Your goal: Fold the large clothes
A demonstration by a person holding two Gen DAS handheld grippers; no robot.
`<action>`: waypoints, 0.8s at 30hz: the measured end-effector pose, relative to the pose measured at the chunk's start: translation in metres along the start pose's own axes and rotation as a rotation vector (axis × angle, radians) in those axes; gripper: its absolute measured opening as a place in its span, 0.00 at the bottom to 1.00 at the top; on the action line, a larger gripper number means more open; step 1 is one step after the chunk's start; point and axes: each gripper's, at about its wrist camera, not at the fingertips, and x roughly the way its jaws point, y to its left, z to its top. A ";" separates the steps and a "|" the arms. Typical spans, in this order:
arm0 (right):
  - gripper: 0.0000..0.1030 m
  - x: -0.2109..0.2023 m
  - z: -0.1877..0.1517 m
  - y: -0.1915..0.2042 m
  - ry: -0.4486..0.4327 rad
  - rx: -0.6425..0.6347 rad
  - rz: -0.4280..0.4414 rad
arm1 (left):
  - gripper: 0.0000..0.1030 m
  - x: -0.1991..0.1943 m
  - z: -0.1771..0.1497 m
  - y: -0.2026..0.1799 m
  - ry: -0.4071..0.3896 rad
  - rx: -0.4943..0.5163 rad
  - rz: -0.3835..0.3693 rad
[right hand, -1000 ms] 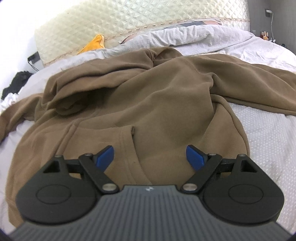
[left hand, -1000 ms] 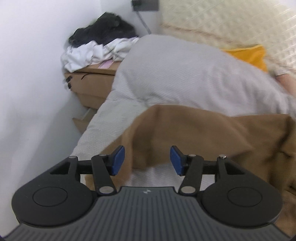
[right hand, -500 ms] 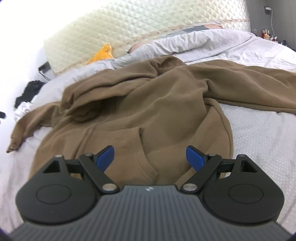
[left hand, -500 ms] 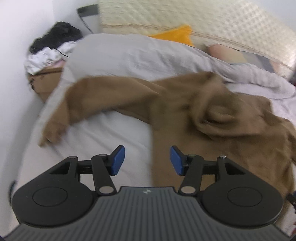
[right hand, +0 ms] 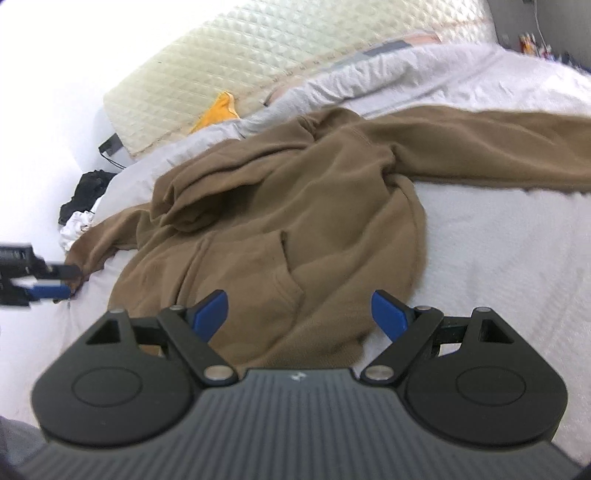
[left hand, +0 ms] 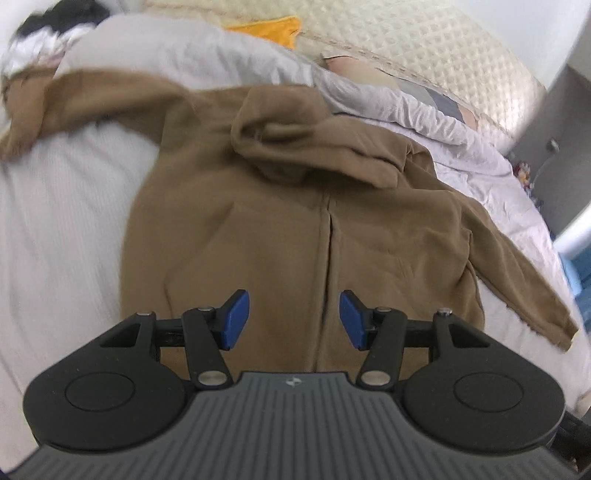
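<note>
Between the blue pads of the left tool point(left hand: 293, 319), spread apart and gripping nothing, shows the lower front of a large brown fleece hooded sweatshirt point(left hand: 295, 206), right over its centre seam. Over on the right tool point(right hand: 301, 317), the blue pads gape even wider, empty too, hovering above the sweatshirt's hem and front pocket point(right hand: 273, 266). Moving outward, the sweatshirt lies front-up and rumpled on a bed covered with a white textured sheet point(left hand: 55, 221). Its hood point(left hand: 306, 147) is flopped down over the chest. One sleeve point(left hand: 85, 96) stretches off to the left side of the bed, the other sleeve point(right hand: 491, 147) runs out to the right across the sheet. At the far left of the right wrist view, the left tool's blue tip sits just beside that left cuff; contact is unclear. Beyond the sweatshirt, a crumpled grey duvet point(right hand: 369, 77), an orange cloth point(left hand: 269, 29) and a cream quilted headboard point(right hand: 258, 51).
</note>
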 end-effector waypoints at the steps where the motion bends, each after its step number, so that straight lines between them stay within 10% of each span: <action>1: 0.84 -0.002 0.000 -0.005 0.010 0.023 0.000 | 0.59 0.002 -0.009 0.002 0.004 -0.038 0.000; 24: 0.85 0.076 0.008 -0.062 0.146 0.398 -0.010 | 0.74 0.035 -0.043 0.115 -0.139 -0.487 0.205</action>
